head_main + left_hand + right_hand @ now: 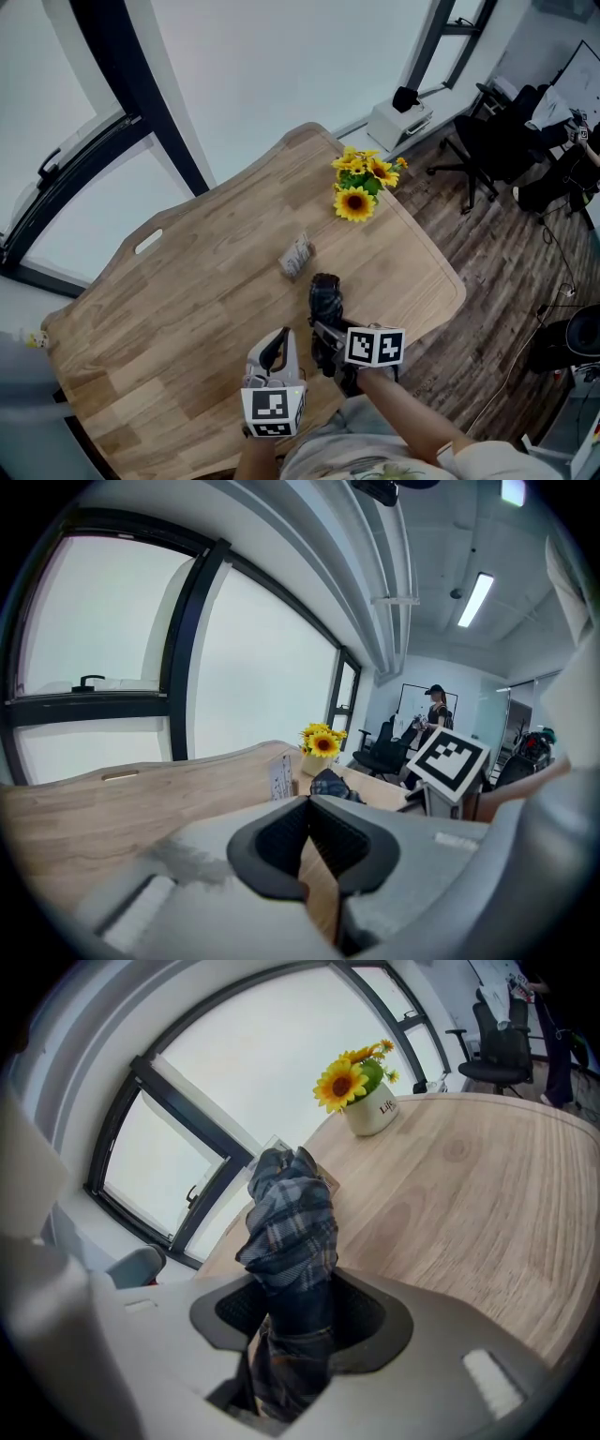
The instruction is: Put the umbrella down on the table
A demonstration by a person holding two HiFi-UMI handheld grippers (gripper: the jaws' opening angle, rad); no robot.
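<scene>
Evidently my right tool [300,1321] was clamped on the folded plaid umbrella [291,1232], held over the wooden desk [187,281] short of the sunflowers [361,183]; my left tool [307,832] was closed, empty.

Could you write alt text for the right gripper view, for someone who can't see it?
The right gripper clamps a folded plaid umbrella over a wooden table. Beyond stand a white pot of sunflowers and large windows.
</scene>
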